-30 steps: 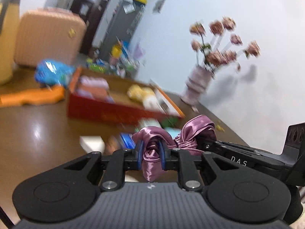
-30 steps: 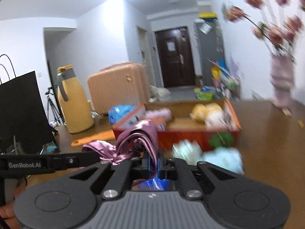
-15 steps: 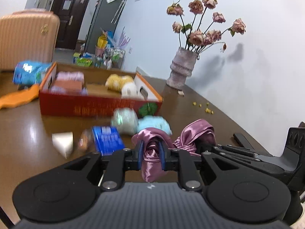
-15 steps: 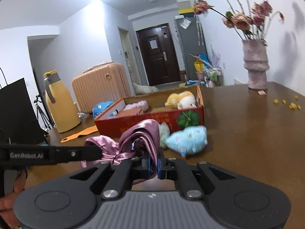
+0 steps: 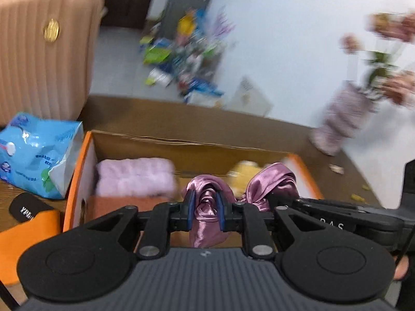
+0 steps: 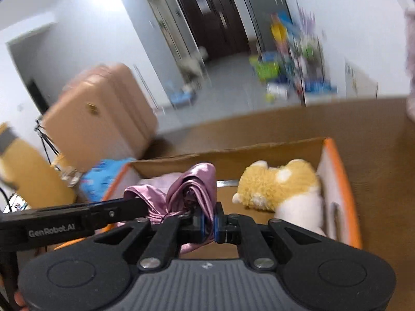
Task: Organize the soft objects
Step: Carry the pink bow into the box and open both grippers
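Both grippers hold one mauve satin cloth (image 5: pixel 205 207) between them, above the open cardboard box (image 5: pixel 181 153) with orange rims. My left gripper (image 5: pixel 205 208) is shut on one bunched end. My right gripper (image 6: pixel 208 221) is shut on the other end of the satin cloth (image 6: pixel 197 189). In the box lie a folded lilac towel (image 5: pixel 135 180) at the left and a yellow-and-white plush dog (image 6: pixel 282 186) at the right. The box (image 6: pixel 337 171) fills the lower part of the right wrist view.
A blue tissue pack (image 5: pixel 36 153) lies left of the box, with an orange object (image 5: pixel 23 230) in front of it. A peach suitcase (image 5: pixel 44 46) stands behind. A vase of dried roses (image 5: pixel 345 119) stands at the right. A yellow flask (image 6: pixel 28 178) stands at the left.
Both grippers have carried the satin cloth forward, from in front of the box to above its inside. The loose toys on the table have dropped out of view.
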Motion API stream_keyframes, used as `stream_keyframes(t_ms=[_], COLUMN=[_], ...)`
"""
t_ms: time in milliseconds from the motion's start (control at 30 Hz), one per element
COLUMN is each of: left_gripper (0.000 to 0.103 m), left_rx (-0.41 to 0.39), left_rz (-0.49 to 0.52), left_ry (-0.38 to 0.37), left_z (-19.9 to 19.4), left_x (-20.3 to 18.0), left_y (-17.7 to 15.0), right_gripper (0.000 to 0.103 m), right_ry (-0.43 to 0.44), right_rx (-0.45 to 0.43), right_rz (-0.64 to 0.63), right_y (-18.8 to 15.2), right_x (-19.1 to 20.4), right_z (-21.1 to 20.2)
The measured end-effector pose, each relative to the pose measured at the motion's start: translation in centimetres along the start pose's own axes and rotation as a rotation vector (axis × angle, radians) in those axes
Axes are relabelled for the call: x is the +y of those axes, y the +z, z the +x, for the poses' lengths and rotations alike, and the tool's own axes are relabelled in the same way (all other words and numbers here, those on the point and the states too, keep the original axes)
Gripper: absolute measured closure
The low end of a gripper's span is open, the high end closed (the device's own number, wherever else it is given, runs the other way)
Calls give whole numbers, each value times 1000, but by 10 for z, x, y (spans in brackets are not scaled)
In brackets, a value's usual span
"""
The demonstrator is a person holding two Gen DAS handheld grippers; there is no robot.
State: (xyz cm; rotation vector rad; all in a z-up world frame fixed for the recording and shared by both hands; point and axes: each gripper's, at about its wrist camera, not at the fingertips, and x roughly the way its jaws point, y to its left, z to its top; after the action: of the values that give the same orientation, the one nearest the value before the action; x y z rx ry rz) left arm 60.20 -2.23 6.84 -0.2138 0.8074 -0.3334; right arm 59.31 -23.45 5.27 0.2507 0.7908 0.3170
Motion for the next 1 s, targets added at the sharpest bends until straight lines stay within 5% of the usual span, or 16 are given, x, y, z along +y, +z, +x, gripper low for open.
stream_keyframes(t_ms=[233, 500, 600, 667, 767, 1000], left_gripper=[85, 83, 74, 59, 59, 59], left_rx=[119, 118, 93, 75, 50, -49], left_rz=[75, 85, 68, 67, 75, 116], left_ry=[78, 83, 62, 76, 73, 105], left_z=[64, 73, 65, 51, 24, -69], left_x=[10, 6, 8, 7, 2, -25], left_y=[13, 10, 8, 8, 11, 18], right_gripper=[95, 91, 89, 87, 64, 64], right_ry=[-111, -115, -115, -96, -97, -108], right_rx=[176, 187, 183, 165, 131, 26], right_rz=[-16, -23, -16, -5, -6, -55], right_y=[27, 30, 32, 35, 44, 51], right_x=[-6, -9, -11, -13, -10, -1], right_z=[96, 106, 95, 82, 52, -50])
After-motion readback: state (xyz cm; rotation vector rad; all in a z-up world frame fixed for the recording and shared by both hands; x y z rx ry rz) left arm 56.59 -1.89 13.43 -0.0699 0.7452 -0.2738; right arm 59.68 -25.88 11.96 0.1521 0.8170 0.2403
